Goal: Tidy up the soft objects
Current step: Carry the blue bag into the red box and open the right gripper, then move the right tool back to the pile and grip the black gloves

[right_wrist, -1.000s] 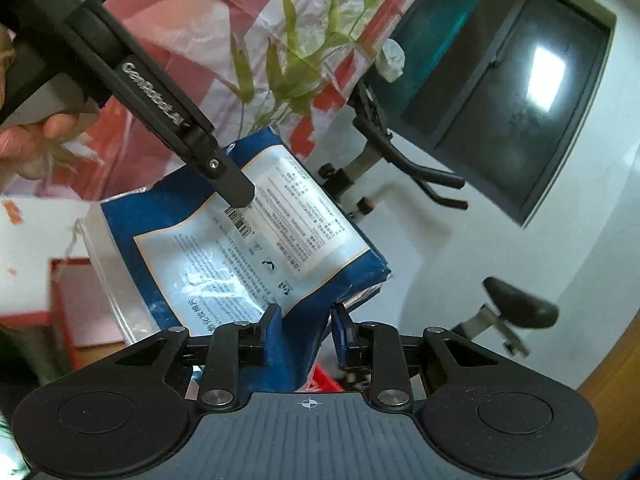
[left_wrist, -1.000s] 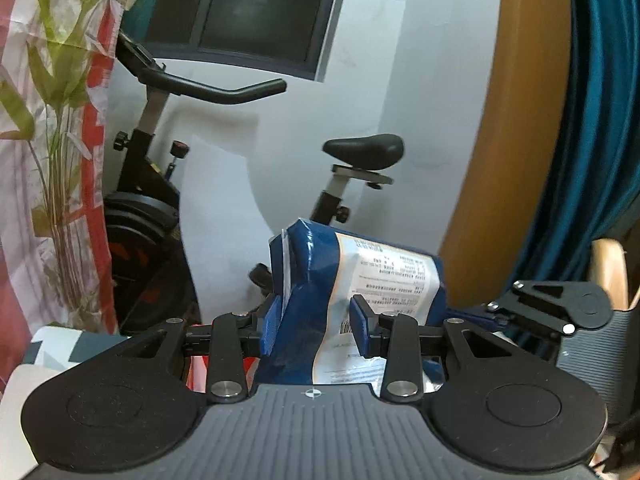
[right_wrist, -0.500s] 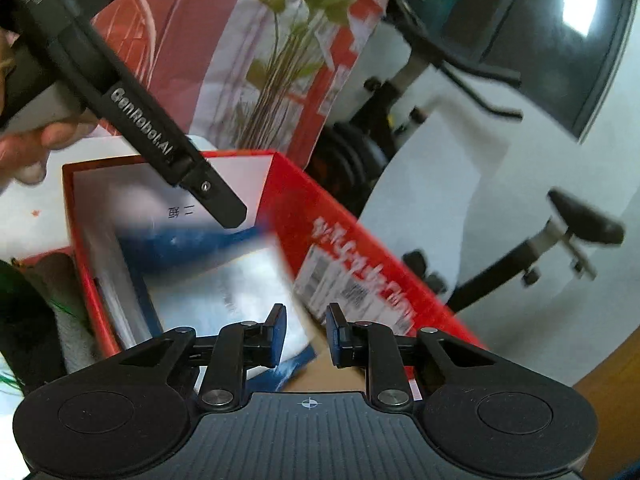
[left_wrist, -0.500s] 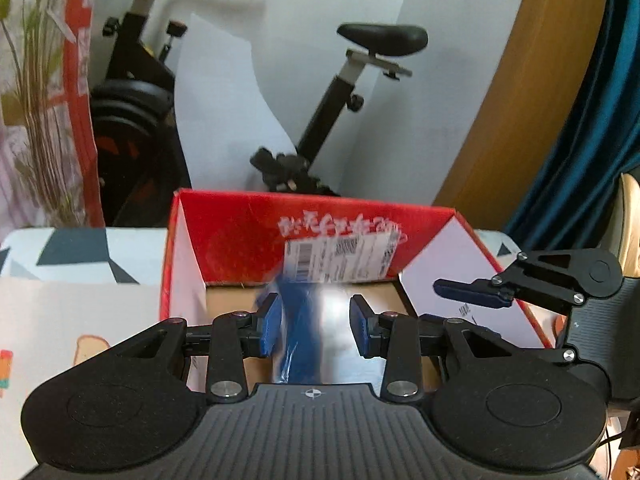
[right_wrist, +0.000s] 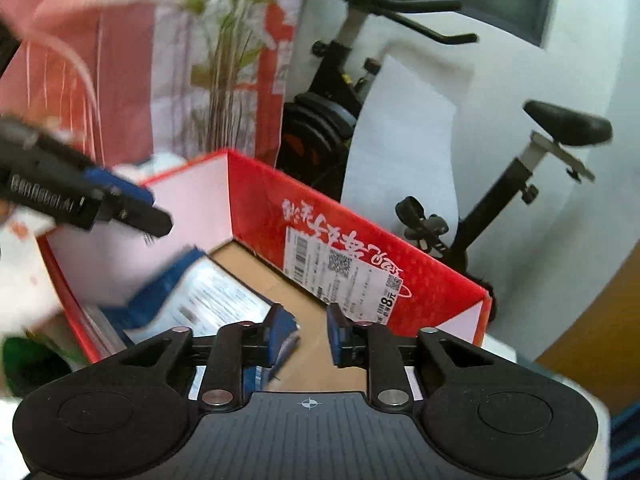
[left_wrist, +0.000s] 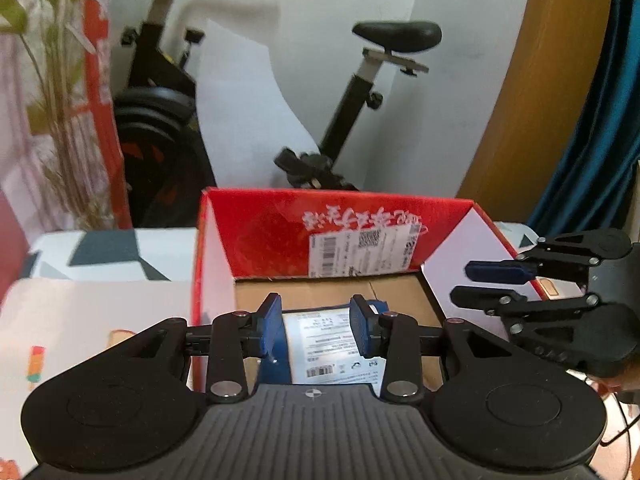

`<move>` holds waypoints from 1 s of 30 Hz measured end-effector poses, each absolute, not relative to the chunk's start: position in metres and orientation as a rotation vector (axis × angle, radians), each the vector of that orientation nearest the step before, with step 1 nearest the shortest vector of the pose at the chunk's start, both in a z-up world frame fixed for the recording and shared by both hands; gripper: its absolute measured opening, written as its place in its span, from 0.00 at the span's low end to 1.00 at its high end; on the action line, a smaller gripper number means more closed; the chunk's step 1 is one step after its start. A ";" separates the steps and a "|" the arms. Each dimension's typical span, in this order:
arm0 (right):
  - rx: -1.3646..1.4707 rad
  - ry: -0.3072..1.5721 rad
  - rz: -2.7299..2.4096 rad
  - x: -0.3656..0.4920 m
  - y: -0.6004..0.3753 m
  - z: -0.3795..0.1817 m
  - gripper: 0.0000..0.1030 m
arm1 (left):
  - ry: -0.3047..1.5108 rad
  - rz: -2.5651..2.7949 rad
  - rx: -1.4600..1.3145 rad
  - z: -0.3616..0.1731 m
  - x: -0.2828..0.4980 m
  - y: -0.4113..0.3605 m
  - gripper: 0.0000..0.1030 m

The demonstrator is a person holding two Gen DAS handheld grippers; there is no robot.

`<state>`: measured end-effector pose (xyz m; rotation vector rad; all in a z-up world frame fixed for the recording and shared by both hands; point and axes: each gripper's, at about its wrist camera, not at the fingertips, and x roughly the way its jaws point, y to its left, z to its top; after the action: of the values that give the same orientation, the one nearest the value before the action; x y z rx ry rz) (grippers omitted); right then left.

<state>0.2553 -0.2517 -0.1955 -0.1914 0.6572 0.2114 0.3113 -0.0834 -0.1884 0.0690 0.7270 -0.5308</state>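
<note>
Already my left tongs [left_wrist: 316, 330] pinched the glossy blue packet [left_wrist: 332, 344], low inside the red cardboard box [left_wrist: 264, 232]. My right tongs [right_wrist: 310, 334] were opening, empty, beside the packet's corner, bare brown floor ahead.

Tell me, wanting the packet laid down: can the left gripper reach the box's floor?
Probably: left gripper holds the blue packet inside the open red box, bare floor just ahead.
</note>
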 end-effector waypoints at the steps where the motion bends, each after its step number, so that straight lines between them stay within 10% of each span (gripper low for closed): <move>1: -0.164 0.646 0.206 0.250 -0.254 -0.191 0.25 | 0.713 -0.518 0.077 -0.184 0.305 -0.082 0.39; 30: 0.116 0.690 0.204 0.093 -0.247 -0.232 0.35 | 0.885 -0.403 -0.026 -0.228 0.147 -0.021 0.39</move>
<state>0.0925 -0.2472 -0.2316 0.1155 0.6901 0.2036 0.1467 -0.0213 -0.2277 -0.0263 0.8847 -0.4027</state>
